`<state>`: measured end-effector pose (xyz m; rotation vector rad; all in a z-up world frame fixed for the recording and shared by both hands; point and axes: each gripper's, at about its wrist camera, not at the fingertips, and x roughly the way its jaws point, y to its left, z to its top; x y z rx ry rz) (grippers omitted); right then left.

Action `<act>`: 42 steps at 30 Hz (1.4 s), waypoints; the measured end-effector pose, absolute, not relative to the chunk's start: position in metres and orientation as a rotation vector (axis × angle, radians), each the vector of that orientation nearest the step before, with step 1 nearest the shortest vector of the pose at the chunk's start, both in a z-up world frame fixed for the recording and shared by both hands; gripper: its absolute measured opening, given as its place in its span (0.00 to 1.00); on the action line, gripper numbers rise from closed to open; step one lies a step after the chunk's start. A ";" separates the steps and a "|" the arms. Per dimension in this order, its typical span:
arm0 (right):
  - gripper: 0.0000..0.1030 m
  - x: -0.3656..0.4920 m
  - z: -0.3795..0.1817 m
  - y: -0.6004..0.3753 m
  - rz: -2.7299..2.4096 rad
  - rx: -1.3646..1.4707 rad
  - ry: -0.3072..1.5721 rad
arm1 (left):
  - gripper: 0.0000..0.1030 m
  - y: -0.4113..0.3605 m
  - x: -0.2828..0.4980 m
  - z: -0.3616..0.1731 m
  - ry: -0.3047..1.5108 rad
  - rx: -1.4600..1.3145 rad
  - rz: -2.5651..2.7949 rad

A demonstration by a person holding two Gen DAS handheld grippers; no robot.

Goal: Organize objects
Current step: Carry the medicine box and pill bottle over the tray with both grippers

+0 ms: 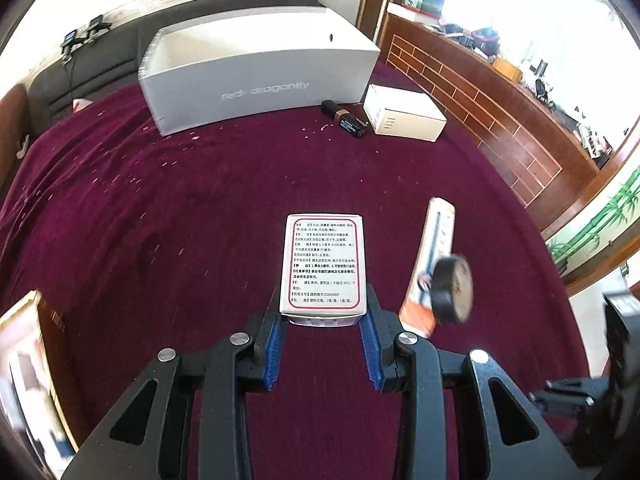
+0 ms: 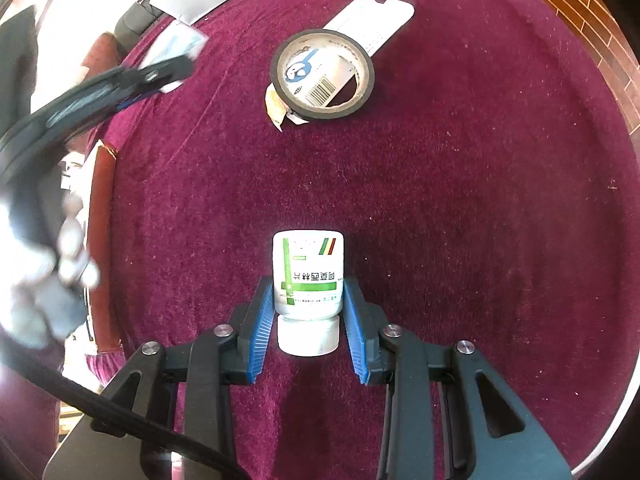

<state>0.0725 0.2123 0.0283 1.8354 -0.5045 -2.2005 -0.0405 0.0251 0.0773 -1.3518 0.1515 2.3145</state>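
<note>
My left gripper (image 1: 323, 314) is shut on the near end of a white medicine box (image 1: 324, 260) with red-framed print, its blue pads pressing both sides. In the right wrist view that gripper (image 2: 176, 66) is a blur at the upper left, carrying the box (image 2: 176, 46) above the cloth. My right gripper (image 2: 308, 300) is shut on a white pill bottle (image 2: 308, 276) with a green label, cap towards the camera. A black tape roll (image 2: 322, 74) rests on a long white and orange tube pack (image 2: 372, 20); both also show in the left wrist view, roll (image 1: 452, 290) and pack (image 1: 436, 236).
A dark red cloth (image 1: 180, 208) covers the surface. At its far end stand a large open white box (image 1: 260, 76), a small white carton (image 1: 404, 114) and a black and gold stick (image 1: 346, 120). A brick-patterned wooden wall (image 1: 480, 120) runs along the right. A gloved hand (image 2: 48, 280) is at the left.
</note>
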 end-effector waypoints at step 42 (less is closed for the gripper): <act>0.31 0.064 0.067 -0.019 -1.994 1.656 -0.192 | 0.29 -0.233 0.115 0.101 -0.115 -1.531 2.637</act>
